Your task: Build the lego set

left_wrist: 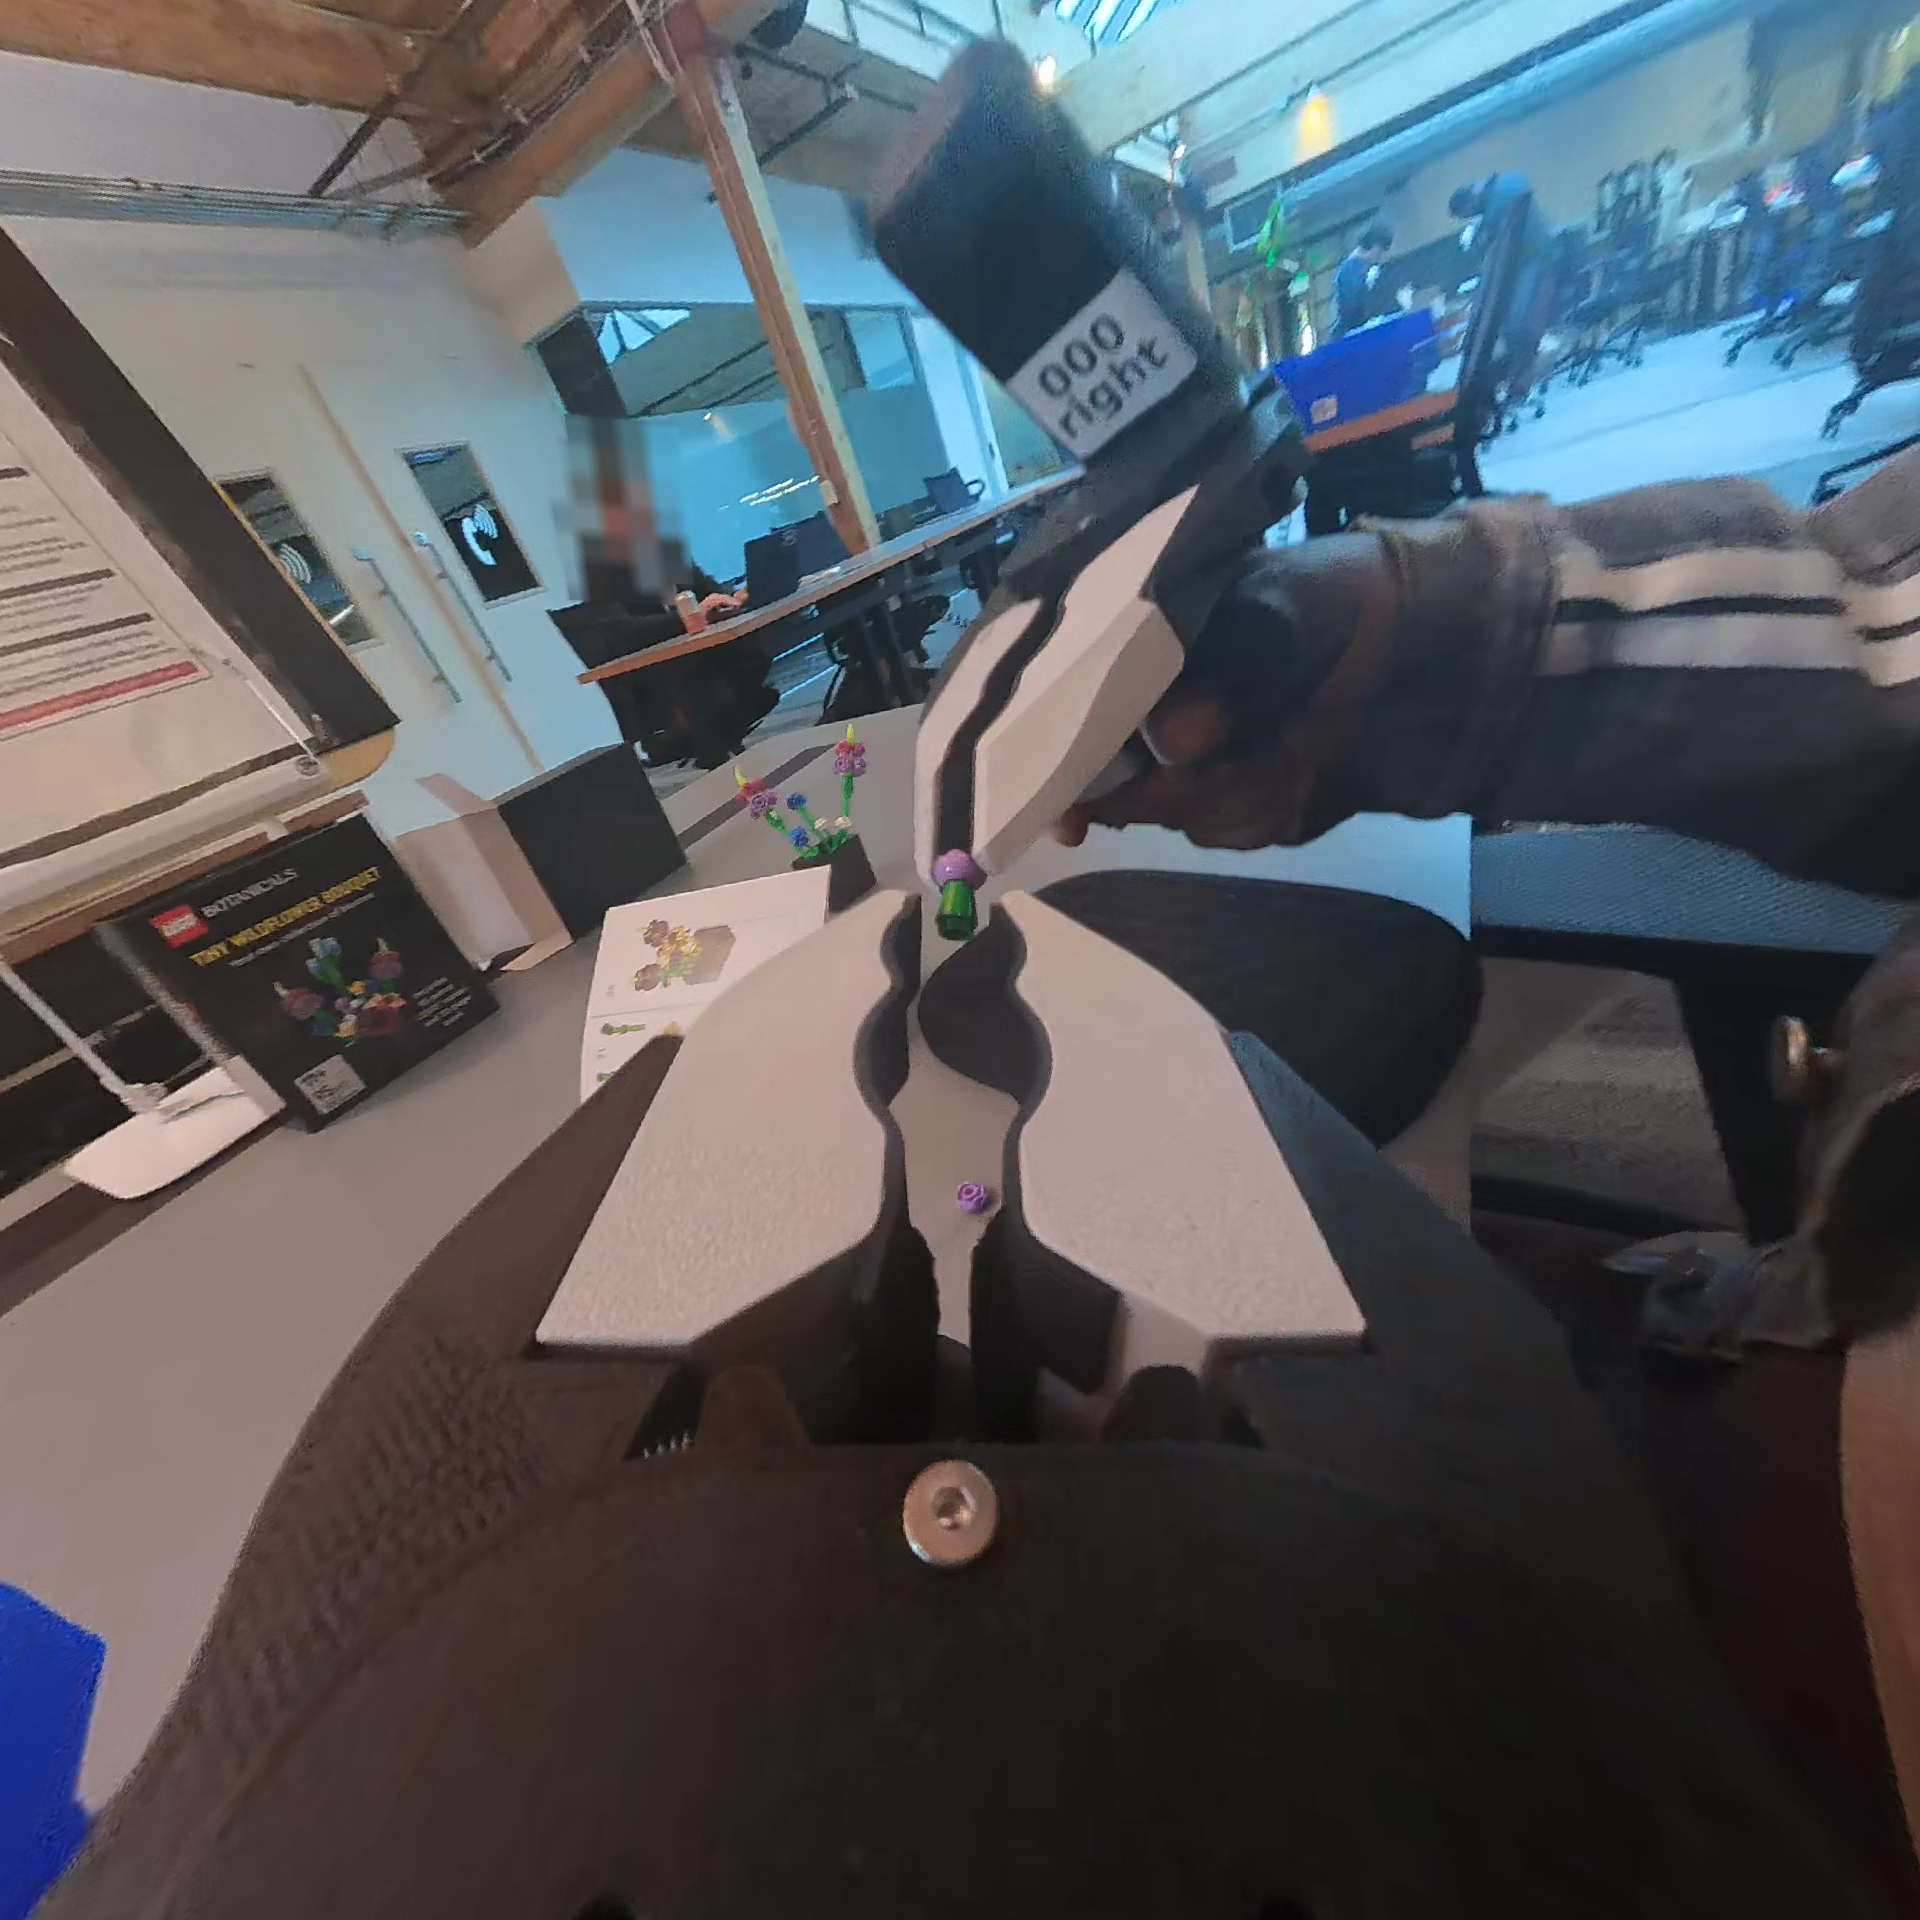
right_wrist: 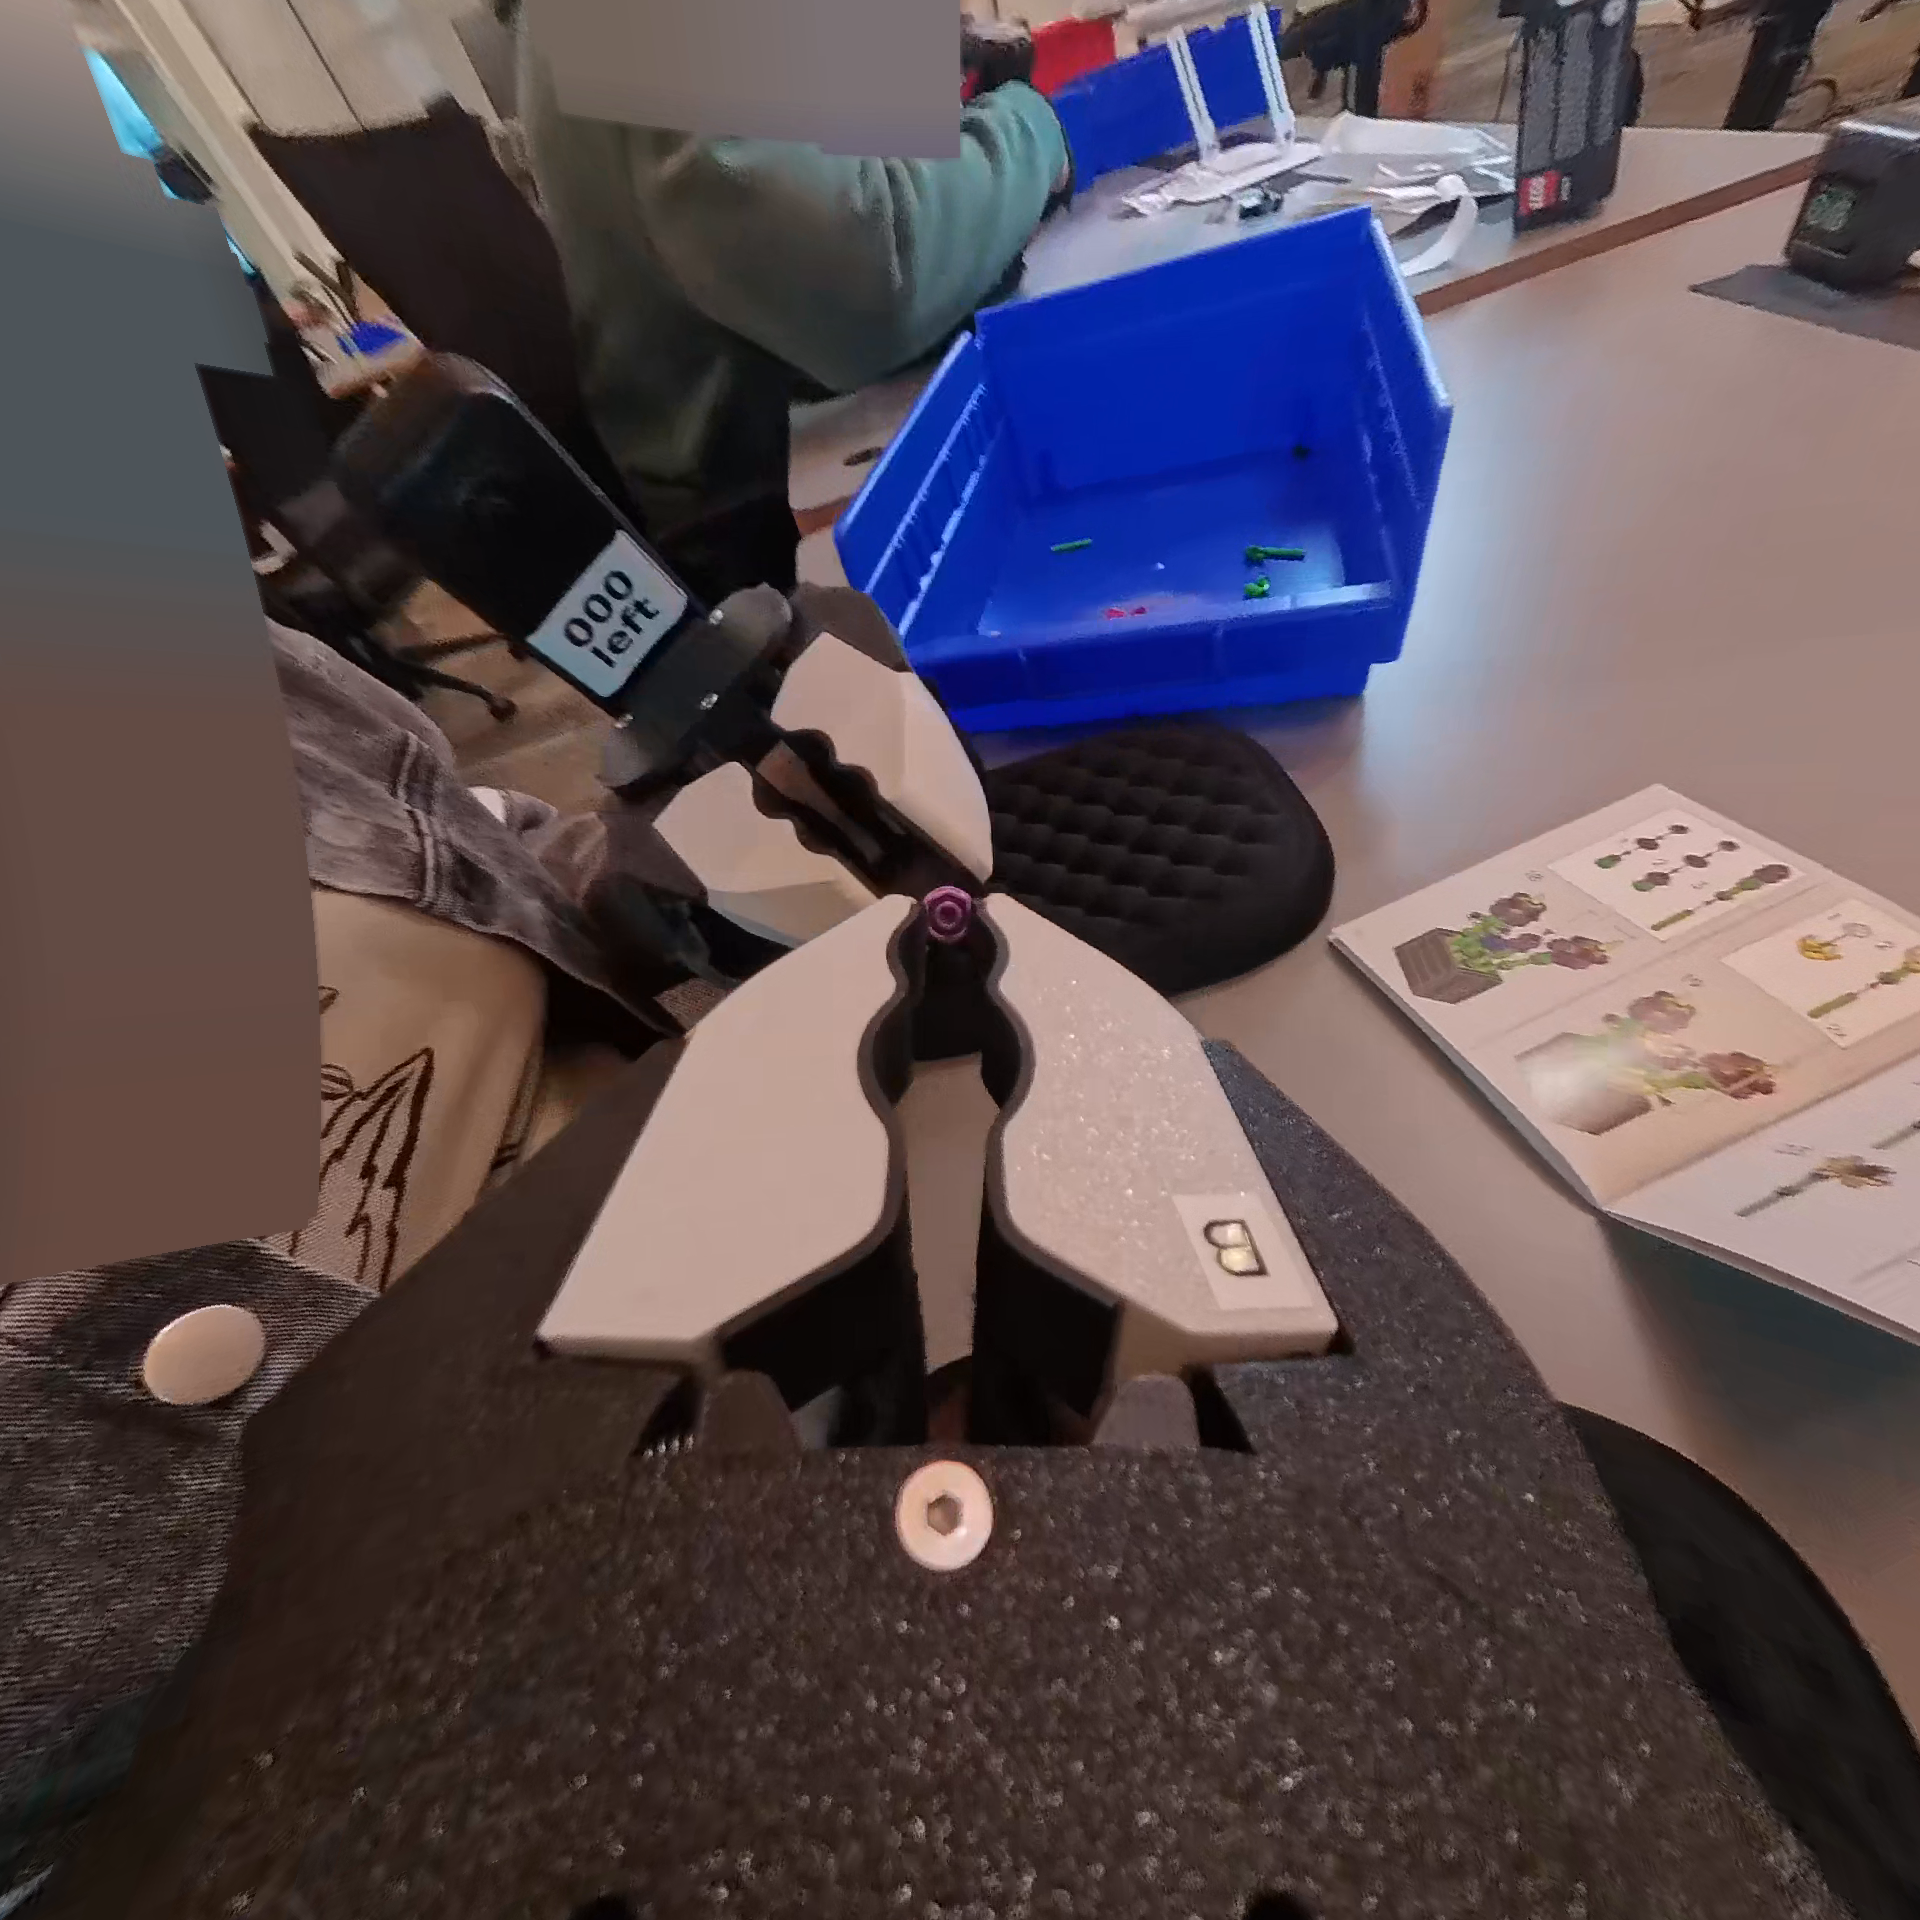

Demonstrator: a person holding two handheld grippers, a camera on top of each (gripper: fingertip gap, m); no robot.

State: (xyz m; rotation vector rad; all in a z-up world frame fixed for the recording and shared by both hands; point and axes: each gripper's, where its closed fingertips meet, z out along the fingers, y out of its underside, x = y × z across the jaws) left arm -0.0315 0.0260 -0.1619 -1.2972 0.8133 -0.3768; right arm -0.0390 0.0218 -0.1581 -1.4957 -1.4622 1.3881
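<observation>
In the left wrist view my left gripper (left_wrist: 958, 920) is shut on a short green stem piece (left_wrist: 956, 912) and holds it above the grey table. My right gripper (left_wrist: 951, 854) comes down from above, shut on a small purple flower piece (left_wrist: 954, 864) that sits on the stem's top end. In the right wrist view my right gripper (right_wrist: 951, 925) grips the purple flower (right_wrist: 950, 914), and the left gripper (right_wrist: 971, 883) meets it tip to tip from the upper left; the stem is hidden there. A second purple flower (left_wrist: 971, 1195) lies loose on the table below.
A built flower bouquet in a black pot (left_wrist: 816, 821) stands at the back, beside the open instruction booklet (left_wrist: 686, 956) (right_wrist: 1662, 1039) and the set's black box (left_wrist: 312, 977). A blue bin (right_wrist: 1195, 332) holds a few green pieces. A black pad (right_wrist: 1153, 862) lies under the grippers. A person sits behind. Both grippers' tips are close together, under 4 cm apart.
</observation>
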